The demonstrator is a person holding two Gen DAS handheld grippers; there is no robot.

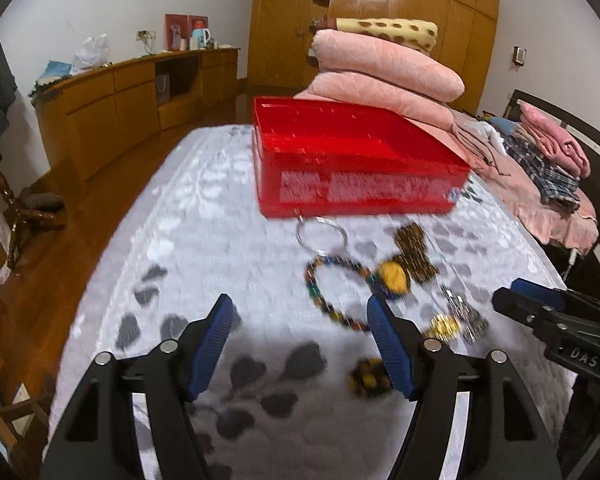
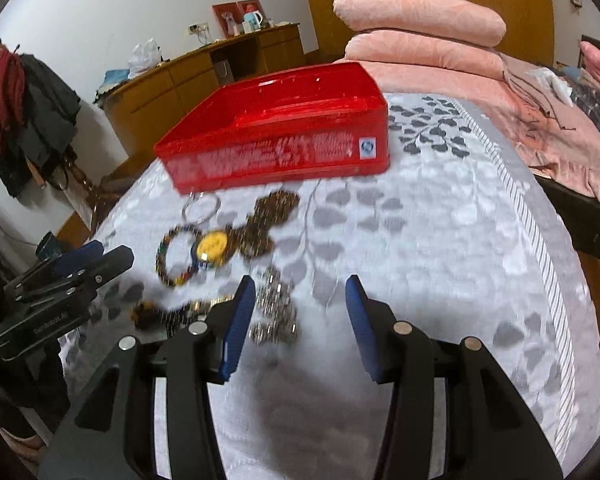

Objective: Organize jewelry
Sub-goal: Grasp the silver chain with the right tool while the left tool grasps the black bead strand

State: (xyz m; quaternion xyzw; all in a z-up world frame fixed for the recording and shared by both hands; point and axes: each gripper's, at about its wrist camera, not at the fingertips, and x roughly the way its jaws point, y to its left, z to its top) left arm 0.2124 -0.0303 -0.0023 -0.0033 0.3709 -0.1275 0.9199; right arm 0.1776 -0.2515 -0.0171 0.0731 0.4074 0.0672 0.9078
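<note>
A: Where's the jewelry?

B: Spread on the grey leaf-patterned bedspread (image 2: 440, 240), just in front of the red box (image 1: 352, 160). A silver ring (image 1: 321, 236) lies right at the box's front edge. Next to it is a multicoloured bead bracelet (image 1: 332, 296), a yellow round pendant (image 1: 394, 276) and a dark glittery piece (image 1: 414, 252) touching one another.

A: Anything nearer the grippers?

B: A gold piece (image 1: 444, 326) beside a silver sparkly piece (image 2: 274, 312), and a small dark beaded cluster (image 1: 370, 378). All blurred.

A: The left gripper (image 1: 302, 344)?

B: Its blue-padded fingers stand wide apart above the bedspread, gripping nothing; the bead bracelet shows between them.

A: And the right gripper (image 2: 302, 320)?

B: Fingers also apart and empty, the silver sparkly piece just beside the left finger.

A: Behind the box?

B: Stacked pink pillows (image 1: 384, 76).
</note>
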